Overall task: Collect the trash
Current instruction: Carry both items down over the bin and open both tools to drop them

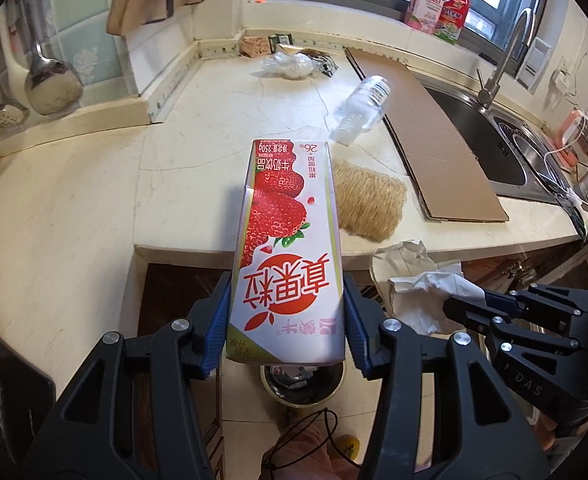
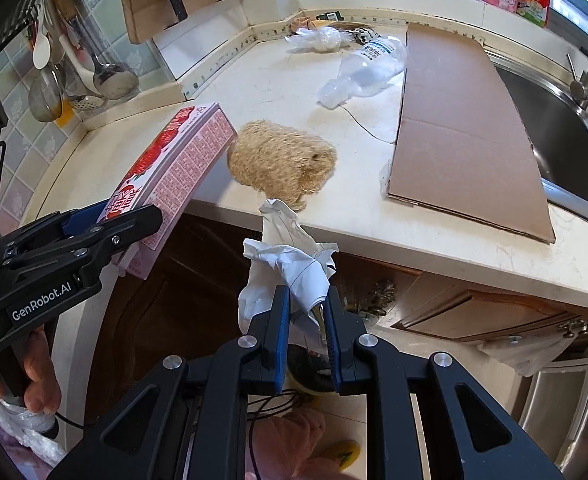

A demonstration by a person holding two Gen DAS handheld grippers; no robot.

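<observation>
My L claw (image 1: 286, 332) grips strawberry milk carton (image 1: 290, 248); R claw (image 2: 307, 332) clamps crumpled paper (image 2: 294, 264); bin (image 1: 301, 384) at 6 o'clock holds scraps, clearer in L view.

Milk carton (image 1: 290, 252): pink-white, red strawberries, red roundel with white characters. Crumpled paper (image 2: 294, 268): white. Scrubber pad (image 2: 282, 162): straw-tan, fibrous. Cardboard sheet (image 2: 465, 132): plain brown. Countertop (image 1: 94, 208): cream, faintly veined. Finger pads (image 1: 218, 320): blue on black.
</observation>
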